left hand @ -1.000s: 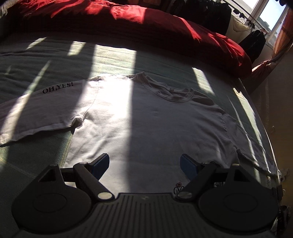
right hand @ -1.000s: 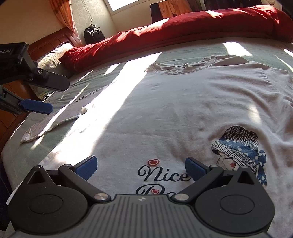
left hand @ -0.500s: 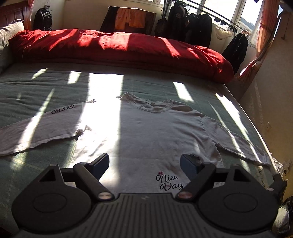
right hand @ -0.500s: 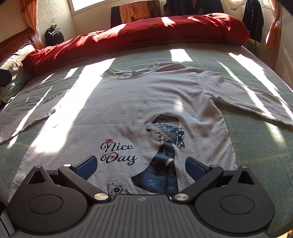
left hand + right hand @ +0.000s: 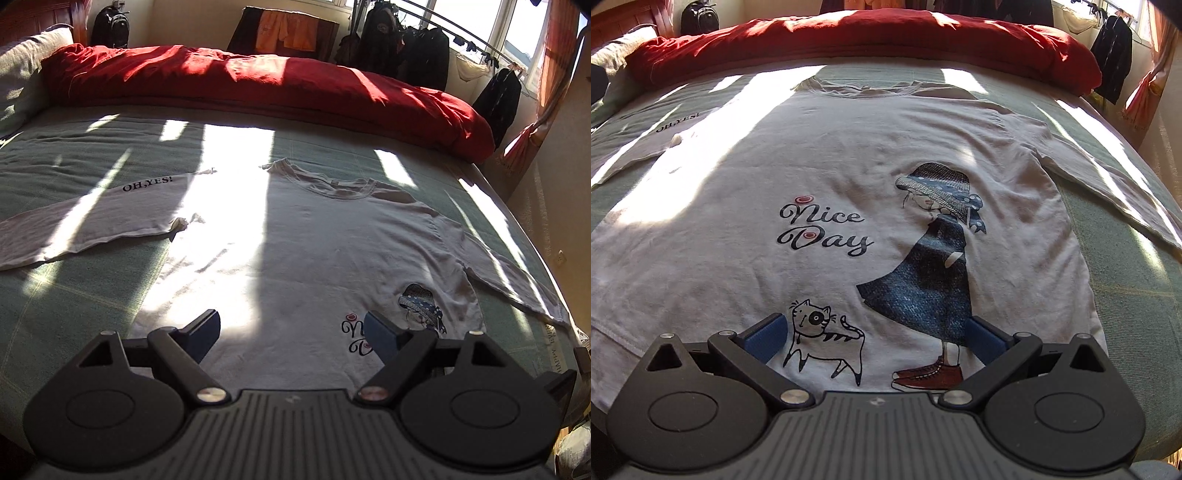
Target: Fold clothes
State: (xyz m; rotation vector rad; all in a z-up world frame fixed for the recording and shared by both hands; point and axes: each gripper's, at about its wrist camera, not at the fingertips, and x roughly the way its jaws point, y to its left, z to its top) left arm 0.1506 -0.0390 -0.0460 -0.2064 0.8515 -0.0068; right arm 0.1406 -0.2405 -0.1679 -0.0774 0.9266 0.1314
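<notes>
A white long-sleeved shirt (image 5: 314,240) lies flat, face up, on the green bedspread, collar toward the red duvet. Its print shows "Nice Day", a girl in a blue dress and a cat (image 5: 823,332). The left sleeve (image 5: 92,218), marked "OH,YES!", stretches out to the left; the right sleeve (image 5: 1115,184) runs out to the right. My left gripper (image 5: 291,332) hovers open above the shirt's lower left part, holding nothing. Over the hem, my right gripper (image 5: 875,336) is open too, its blue fingers either side of the cat and the girl's shoes.
A rolled red duvet (image 5: 258,85) lies along the far side of the bed, with a pillow (image 5: 26,74) at the far left. Dark clothes hang on a rail (image 5: 424,48) by the window. The bed's right edge (image 5: 535,236) drops to the floor.
Both grippers have pulled back and risen from close over the shirt, so the whole garment and both sleeves now show. Both stay open. The shirt has not moved.
</notes>
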